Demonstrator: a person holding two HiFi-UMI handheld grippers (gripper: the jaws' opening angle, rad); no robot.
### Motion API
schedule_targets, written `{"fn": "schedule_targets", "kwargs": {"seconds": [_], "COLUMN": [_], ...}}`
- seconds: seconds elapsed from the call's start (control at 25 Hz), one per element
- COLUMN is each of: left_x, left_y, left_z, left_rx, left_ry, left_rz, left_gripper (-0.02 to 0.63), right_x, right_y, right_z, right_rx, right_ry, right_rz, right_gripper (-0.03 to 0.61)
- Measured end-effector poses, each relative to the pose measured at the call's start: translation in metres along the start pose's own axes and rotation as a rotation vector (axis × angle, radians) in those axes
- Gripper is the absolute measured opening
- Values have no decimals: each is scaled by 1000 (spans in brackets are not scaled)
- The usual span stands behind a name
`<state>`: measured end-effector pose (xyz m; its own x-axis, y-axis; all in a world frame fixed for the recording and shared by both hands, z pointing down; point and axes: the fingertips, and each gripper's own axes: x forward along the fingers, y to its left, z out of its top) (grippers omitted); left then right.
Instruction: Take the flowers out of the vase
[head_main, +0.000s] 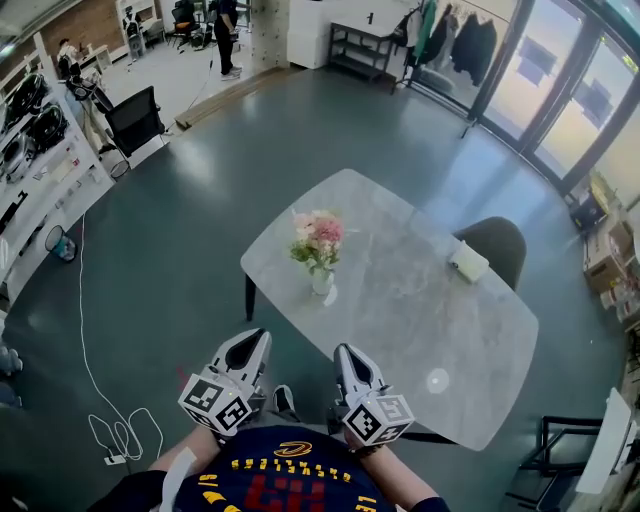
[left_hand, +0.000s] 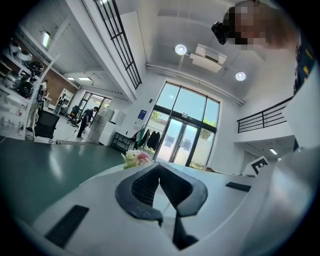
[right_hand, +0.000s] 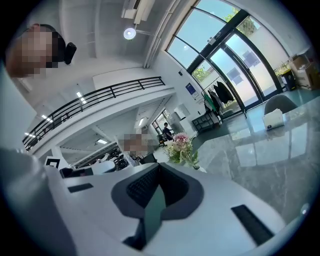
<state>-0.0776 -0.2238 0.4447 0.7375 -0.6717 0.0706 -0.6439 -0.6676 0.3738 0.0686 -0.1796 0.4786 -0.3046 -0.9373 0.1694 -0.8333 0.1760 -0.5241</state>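
A bunch of pink and white flowers (head_main: 318, 238) stands in a small white vase (head_main: 322, 282) near the left end of the grey marble table (head_main: 420, 330). My left gripper (head_main: 256, 336) and right gripper (head_main: 345, 350) are held side by side in front of the table's near edge, short of the vase. Both point toward it. In the left gripper view the flowers (left_hand: 136, 158) peek over the shut left gripper (left_hand: 159, 165). In the right gripper view the flowers (right_hand: 181, 147) stand just beyond the shut right gripper (right_hand: 159, 165). Neither gripper holds anything.
A white box (head_main: 468, 262) lies at the table's far right, with a dark chair (head_main: 497, 243) behind it. A black office chair (head_main: 135, 120) and shelves (head_main: 30, 150) are at the left, and a white cable (head_main: 100, 400) runs across the floor. A person (head_main: 228, 30) stands far back.
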Motion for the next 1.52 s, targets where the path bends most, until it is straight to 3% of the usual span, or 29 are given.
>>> {"fn": "schedule_targets", "kwargs": {"seconds": [0.2,0.4,1.0,1.16,1.36,1.52], "left_x": [7,19,144,177,201,218], "left_y": [23,39,68,77,77,86], "left_z": [4,9,-13,-46,-82,-106], "left_rx": [-85,-111,-51,-97,-115,-195], "left_ry": [-5,-11,98,177,252,287], "left_rz": [-10,-20,37,41,27,54], "left_gripper": [3,5,10,165,223,318], "right_x": [20,42,112,121,126,132], "right_y": [-1,-5,-94,-123,-151,-165], "right_z": [-5,-2,41,46,40,34], "right_rx": [-4,-6,55,84,125,146], "right_ry": [29,35,63,76,104,117], "right_rz": [-23,-28,-8,-26,-55,-57], "right_gripper": [8,8,8,8,8,8]}}
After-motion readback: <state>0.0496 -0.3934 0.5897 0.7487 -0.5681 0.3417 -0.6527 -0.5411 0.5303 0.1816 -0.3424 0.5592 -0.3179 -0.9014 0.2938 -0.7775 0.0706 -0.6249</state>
